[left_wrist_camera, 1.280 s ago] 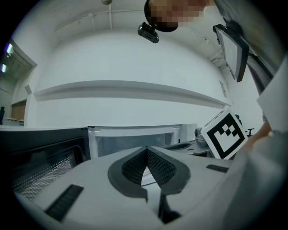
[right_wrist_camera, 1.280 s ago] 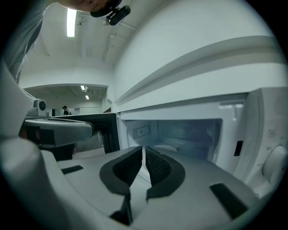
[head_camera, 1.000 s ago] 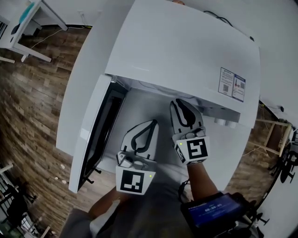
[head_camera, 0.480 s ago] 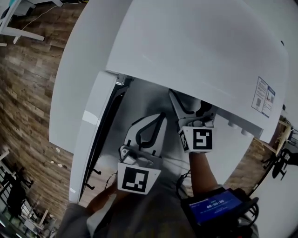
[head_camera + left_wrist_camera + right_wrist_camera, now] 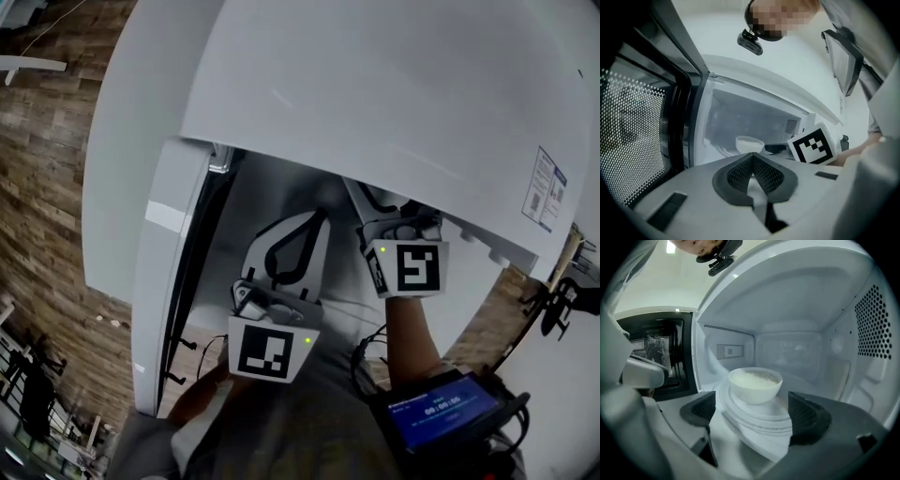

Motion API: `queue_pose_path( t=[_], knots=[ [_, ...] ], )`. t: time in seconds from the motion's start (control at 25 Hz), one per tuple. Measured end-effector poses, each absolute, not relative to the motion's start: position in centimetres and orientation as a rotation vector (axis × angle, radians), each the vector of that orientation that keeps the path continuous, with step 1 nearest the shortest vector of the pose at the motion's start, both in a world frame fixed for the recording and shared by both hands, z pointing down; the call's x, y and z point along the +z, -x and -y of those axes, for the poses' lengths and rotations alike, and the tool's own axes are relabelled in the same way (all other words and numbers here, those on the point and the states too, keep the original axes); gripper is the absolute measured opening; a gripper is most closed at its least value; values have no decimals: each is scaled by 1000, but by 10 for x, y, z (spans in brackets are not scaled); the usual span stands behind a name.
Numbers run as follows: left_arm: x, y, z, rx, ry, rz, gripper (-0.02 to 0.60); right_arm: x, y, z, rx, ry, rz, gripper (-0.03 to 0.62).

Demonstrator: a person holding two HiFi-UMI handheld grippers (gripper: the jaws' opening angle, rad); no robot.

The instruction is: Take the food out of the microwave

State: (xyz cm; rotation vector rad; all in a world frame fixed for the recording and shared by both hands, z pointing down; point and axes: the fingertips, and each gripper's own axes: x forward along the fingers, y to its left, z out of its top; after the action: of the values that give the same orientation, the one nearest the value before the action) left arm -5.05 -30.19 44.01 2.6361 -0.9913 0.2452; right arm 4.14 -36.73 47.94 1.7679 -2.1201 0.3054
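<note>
A white bowl of rice (image 5: 754, 384) sits on a white round plate (image 5: 761, 423) inside the open microwave (image 5: 375, 103). My right gripper (image 5: 752, 416) reaches into the cavity in front of the bowl. Its jaws are opening wide, and the pads (image 5: 701, 411) touch nothing; only the plate's near rim shows between them. In the head view its marker cube (image 5: 408, 267) sits just under the microwave's top edge, which hides the fingertips. My left gripper (image 5: 753, 161) is shut and empty, outside the opening to the left. From there the bowl (image 5: 749, 143) shows farther in.
The microwave door (image 5: 169, 272) stands swung open on the left, its mesh window (image 5: 633, 136) close beside my left gripper. The cavity's walls enclose the bowl, with a vent grille (image 5: 876, 324) on the right wall. Wooden floor (image 5: 47, 187) lies below on the left.
My right gripper has pushed forward under the microwave's top edge and its jaws have spread from shut to wide. The left gripper has sunk a little and stays shut.
</note>
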Motion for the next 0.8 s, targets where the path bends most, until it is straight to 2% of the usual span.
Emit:
queue_pose_path(
  t=[0.8],
  knots=[
    [435, 62, 300, 230, -2611, 1000, 6, 473, -48, 416, 255, -1742, 2047, 505]
  ],
)
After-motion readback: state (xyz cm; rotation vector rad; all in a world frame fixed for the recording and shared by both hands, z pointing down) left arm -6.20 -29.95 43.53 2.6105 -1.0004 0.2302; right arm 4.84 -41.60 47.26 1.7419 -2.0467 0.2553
